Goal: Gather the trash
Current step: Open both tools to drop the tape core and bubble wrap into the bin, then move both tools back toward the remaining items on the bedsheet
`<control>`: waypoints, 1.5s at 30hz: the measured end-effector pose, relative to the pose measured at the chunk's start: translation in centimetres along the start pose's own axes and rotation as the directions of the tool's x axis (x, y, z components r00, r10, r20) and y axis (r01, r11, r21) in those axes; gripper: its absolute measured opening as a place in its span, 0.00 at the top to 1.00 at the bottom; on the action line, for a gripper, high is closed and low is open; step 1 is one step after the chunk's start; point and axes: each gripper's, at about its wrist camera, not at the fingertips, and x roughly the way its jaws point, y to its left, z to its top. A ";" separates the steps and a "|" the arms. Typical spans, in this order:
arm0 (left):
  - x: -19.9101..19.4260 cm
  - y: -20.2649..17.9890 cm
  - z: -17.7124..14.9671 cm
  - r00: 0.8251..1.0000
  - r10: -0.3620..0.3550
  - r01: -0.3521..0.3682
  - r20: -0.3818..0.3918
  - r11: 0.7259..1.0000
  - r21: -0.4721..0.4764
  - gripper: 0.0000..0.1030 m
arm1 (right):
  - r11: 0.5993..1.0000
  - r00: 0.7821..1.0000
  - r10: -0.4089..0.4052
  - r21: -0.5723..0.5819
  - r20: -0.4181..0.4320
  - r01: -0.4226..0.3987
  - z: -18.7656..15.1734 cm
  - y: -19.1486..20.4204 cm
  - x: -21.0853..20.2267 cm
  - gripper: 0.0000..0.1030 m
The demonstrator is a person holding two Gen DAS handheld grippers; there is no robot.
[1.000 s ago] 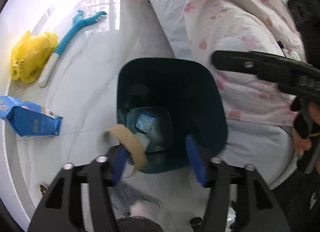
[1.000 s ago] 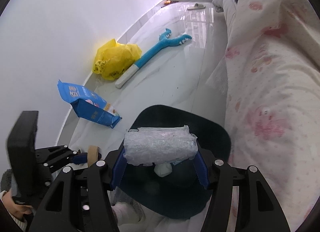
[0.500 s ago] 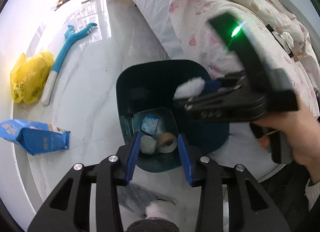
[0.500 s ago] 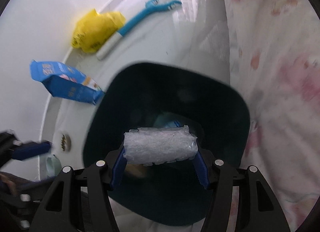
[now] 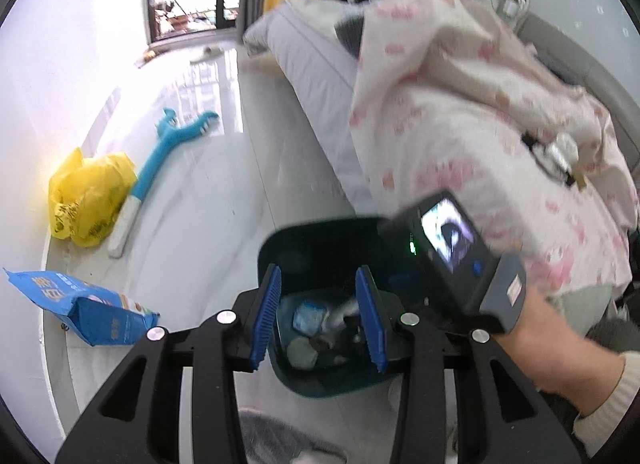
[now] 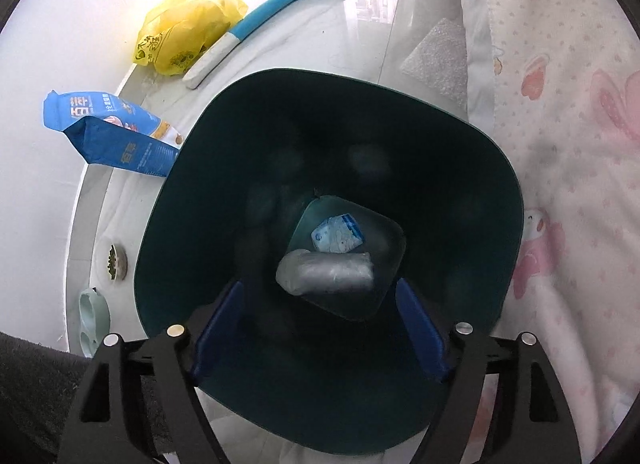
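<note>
The bed (image 5: 460,112) under a pink-patterned quilt (image 6: 568,144) fills the right side, its far end blurred and its near end cut off by the frame. On the pale floor (image 5: 224,184) beside it stands the dark teal bin (image 6: 500,192), whose deep walls are too dark to read. At its bottom lies the roll of clear plastic wrap (image 6: 326,273), touching a blue-and-white packet (image 6: 338,234); other scraps there are hard to make out. The right claw (image 6: 318,330) points steeply down into the bin mouth, its jaws opening, the roll well below and free of them. The left claw (image 5: 318,322) hangs above the near rim, jaws partly apart and empty. A hand (image 5: 560,348) grips the right tool's handle.
</note>
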 end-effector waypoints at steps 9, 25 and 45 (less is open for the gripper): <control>-2.6 0.5 1.8 0.992 0.047 -0.041 0.117 0.998 -0.052 0.47 | 0.998 0.998 0.028 -0.057 0.050 -0.026 -0.8 0.9 -2.6 0.22; -6.6 -4.7 7.4 0.959 0.049 -0.040 0.280 0.998 -0.040 0.14 | 0.995 0.915 0.081 -0.079 0.394 -0.054 -2.4 -3.3 -15.7 0.18; -0.9 -16.8 11.6 0.942 -0.059 0.025 0.329 0.994 0.107 0.08 | 0.994 0.799 -0.097 0.092 0.594 0.052 -7.5 -19.9 -24.9 0.15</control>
